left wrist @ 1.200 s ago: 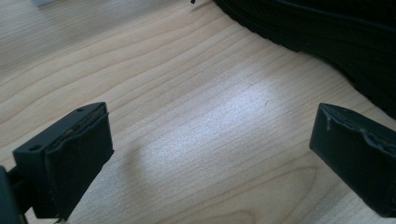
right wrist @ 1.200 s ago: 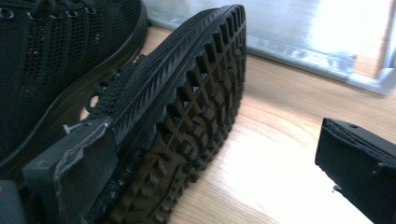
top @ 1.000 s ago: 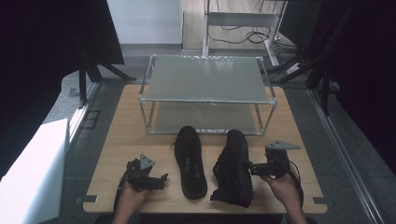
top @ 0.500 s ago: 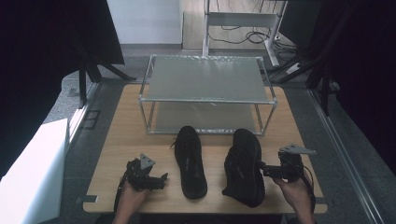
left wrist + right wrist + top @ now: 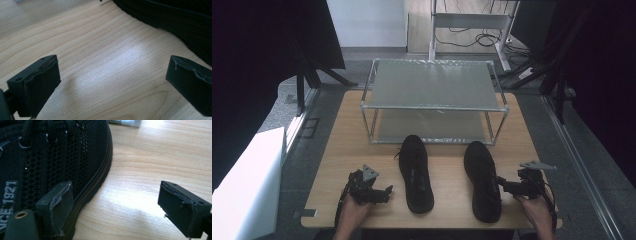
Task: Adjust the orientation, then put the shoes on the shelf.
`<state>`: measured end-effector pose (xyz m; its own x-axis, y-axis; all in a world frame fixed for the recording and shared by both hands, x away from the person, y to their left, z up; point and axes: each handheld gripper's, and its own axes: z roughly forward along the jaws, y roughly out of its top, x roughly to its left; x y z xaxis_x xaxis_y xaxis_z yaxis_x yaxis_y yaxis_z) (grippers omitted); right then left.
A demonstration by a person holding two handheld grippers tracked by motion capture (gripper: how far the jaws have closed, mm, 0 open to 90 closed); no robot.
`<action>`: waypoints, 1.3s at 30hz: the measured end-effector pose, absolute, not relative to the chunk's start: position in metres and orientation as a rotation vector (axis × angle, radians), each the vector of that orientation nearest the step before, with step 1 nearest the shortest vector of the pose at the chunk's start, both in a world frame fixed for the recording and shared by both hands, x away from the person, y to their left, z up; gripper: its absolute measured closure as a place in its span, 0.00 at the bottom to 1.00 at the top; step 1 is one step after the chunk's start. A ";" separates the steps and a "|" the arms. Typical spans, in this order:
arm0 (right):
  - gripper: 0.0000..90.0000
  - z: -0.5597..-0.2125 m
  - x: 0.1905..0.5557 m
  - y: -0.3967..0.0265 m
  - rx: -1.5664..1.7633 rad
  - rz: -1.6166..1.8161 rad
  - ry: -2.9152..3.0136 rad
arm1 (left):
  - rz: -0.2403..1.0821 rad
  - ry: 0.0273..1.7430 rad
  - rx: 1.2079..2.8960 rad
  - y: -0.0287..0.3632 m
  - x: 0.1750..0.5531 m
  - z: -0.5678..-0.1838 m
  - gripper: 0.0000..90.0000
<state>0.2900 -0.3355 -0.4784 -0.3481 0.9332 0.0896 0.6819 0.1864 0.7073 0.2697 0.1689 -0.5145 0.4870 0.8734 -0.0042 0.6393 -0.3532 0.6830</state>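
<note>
Step in hand: I judge that I am lining the right claw [image 5: 506, 186] up on the right-hand black mesh lace-up shoe [image 5: 482, 180], seemingly to take it by its side and carry it to the rack.
Right claw state: jaws apart and they have just been closing a little; nothing is pinched. In the right gripper view one pad [image 5: 58, 205] sits against the shoe's rubber sole edge, the other stands off over bare wood, so the shoe is beside the gap, not in it.
Where the shoe is: just to the inner side of my right claw, upright on its sole, toe pointing away from me toward the rack.
Doing it well: I would shift the claw inward until the collar or side wall lies between both pads, then close on firm material above the sole, not on loose mesh or laces.
Left claw [image 5: 383, 192]: jaws wide apart over bare wood, holding nothing.
Other shoe: the second black mesh shoe [image 5: 415, 172] lies just beyond my left claw's far jaw, apart from the first shoe.
Ahead of the claws: a two-tier metal-framed rack with frosted shelves [image 5: 432, 85] stands beyond both toes on the light wooden table [image 5: 337, 145].
In the way: the rack's front lower rail lies close to the toes; I judge that a lifted shoe must clear it.
</note>
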 end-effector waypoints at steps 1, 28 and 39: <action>0.14 -0.479 0.290 -0.335 1.515 0.957 2.108 | 0.482 1.245 2.109 0.169 0.270 -0.515 0.00; 0.10 -0.465 0.270 -0.340 1.464 1.304 2.081 | 0.504 1.240 1.950 0.153 0.253 -0.481 0.02; 0.10 -0.476 0.274 -0.319 1.469 1.395 2.129 | 0.411 1.216 1.872 0.119 0.265 -0.475 0.00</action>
